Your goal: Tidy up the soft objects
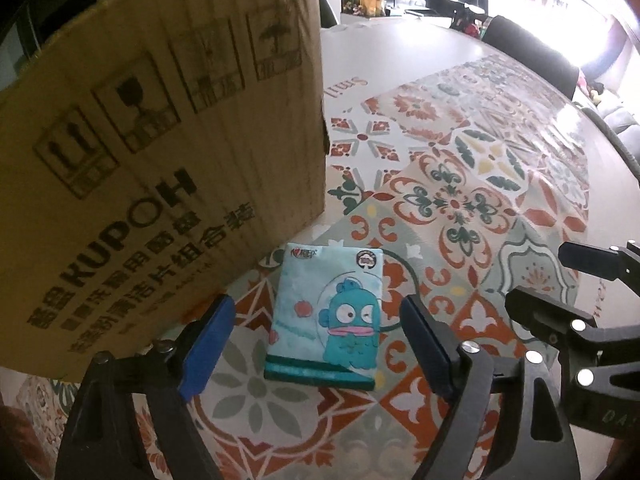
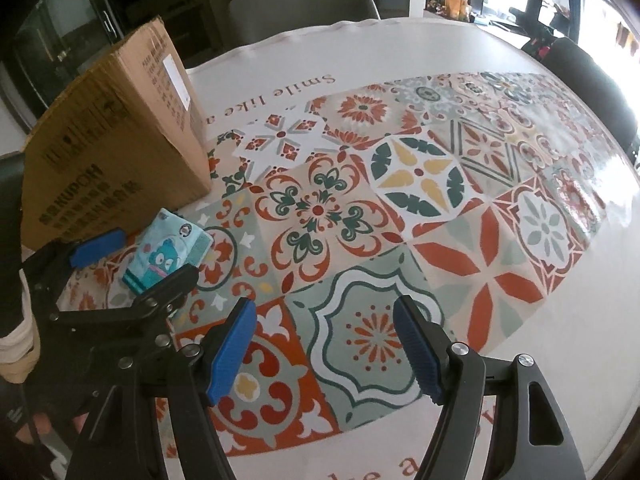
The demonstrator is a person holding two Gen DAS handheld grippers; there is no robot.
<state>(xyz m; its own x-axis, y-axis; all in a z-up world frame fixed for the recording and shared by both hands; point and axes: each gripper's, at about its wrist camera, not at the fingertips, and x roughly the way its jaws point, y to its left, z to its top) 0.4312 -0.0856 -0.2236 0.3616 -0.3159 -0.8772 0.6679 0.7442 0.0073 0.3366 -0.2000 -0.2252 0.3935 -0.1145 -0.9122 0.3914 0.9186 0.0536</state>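
We could pinch only the loose wrapper of the tissue pack [image 1: 326, 316] and have it slip out, or knock the cardboard box [image 1: 160, 152] just beside it. The pack lies flat on the tabletop [image 1: 460, 168], between the spread, empty jaws of our left hand-held gripper [image 1: 316, 344], untouched. Our right hand-held gripper [image 2: 326, 346] hangs open over bare tabletop, apart from the pack.
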